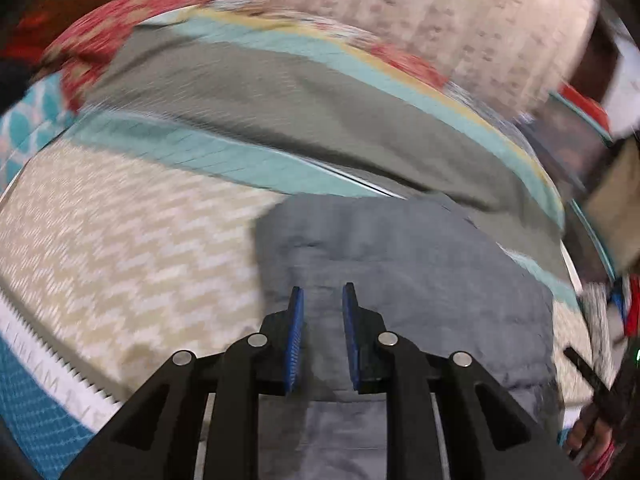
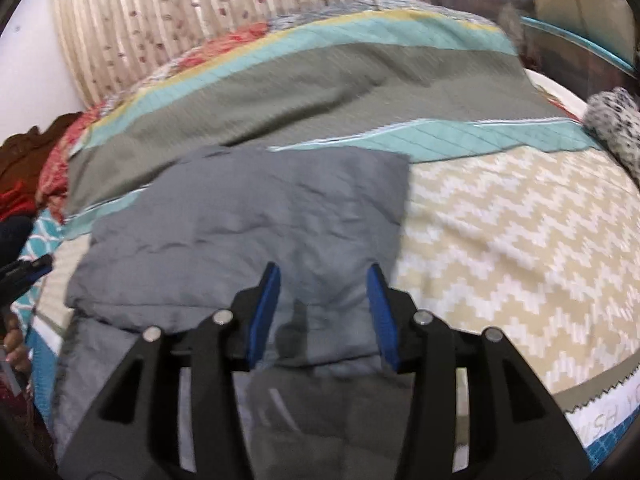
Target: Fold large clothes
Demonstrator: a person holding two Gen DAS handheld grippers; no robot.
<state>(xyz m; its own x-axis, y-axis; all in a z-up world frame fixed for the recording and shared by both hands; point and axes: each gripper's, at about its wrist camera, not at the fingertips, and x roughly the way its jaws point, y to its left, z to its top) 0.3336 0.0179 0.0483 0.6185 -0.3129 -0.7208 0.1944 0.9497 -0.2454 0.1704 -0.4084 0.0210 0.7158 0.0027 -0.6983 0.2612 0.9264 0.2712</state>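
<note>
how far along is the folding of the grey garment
Done: the grey garment lies on the patterned bedspread already doubled into a rough rectangle, its upper layer ending in a fold line nearest the grippers. In hand: nothing; the left gripper and right gripper both hover open over it. Left: probably one more fold and smoothing the wrinkles.

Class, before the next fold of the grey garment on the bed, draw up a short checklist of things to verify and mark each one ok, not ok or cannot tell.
1. Left claw open, holding nothing: ok.
2. Right claw open, holding nothing: ok.
3. Grey garment already folded over once, lying on the bedspread: ok.
4. Garment smooth: not ok, creased.
5. Both claws over its near edge: ok.
6. Edges aligned underneath: cannot tell.
</note>
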